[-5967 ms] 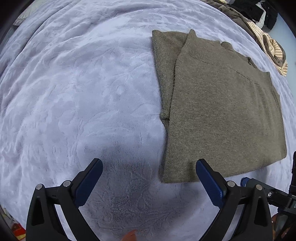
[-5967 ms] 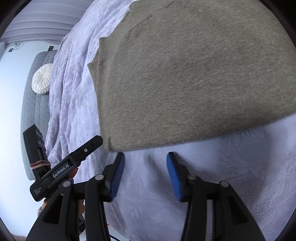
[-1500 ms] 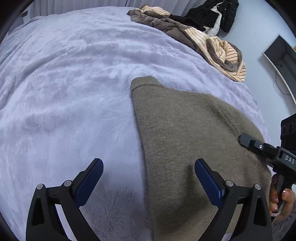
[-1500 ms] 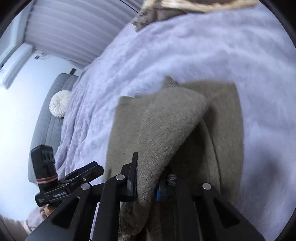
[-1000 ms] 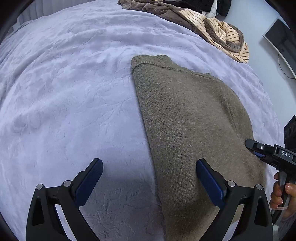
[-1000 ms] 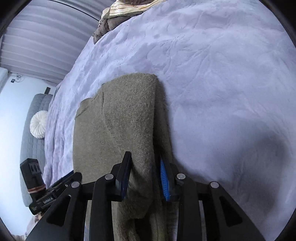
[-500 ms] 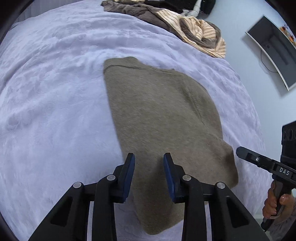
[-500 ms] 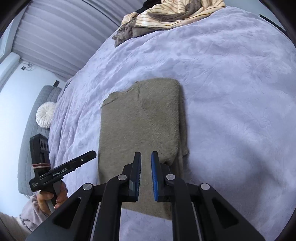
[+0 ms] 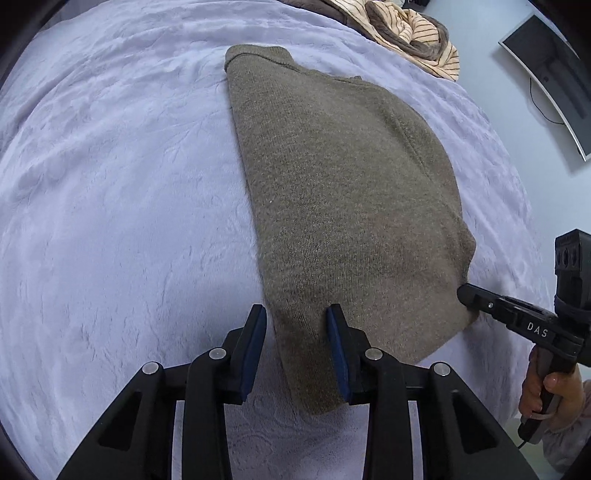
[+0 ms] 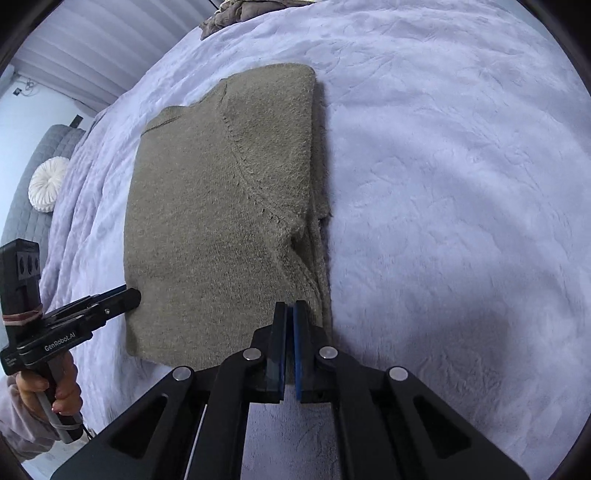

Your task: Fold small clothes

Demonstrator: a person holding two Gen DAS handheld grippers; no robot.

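An olive-brown knit sweater (image 9: 343, 184) lies folded flat on the lilac plush bedspread (image 9: 110, 184). My left gripper (image 9: 295, 321) hovers over its near left corner. Its jaws stand a little apart and the flat edge of the cloth runs between them, with the pads not pressing it. In the right wrist view the sweater (image 10: 207, 221) fills the middle, and my right gripper (image 10: 290, 314) sits at its near right edge with the blue pads together and no cloth showing between them. Each gripper appears in the other's view, the right gripper (image 9: 463, 293) tip at the sweater's right edge and the left gripper (image 10: 131, 295) at its left edge.
A heap of striped and brown clothes (image 9: 413, 33) lies at the far side of the bed. A dark screen (image 9: 554, 74) hangs on the wall to the right. A round white cushion (image 10: 48, 188) rests on a grey quilted seat at the left. A person's hands hold both grippers.
The right gripper let go of the sweater fold it held and closed empty. The left jaws narrowed from wide apart. Both grippers drew back to the sweater's near edge.
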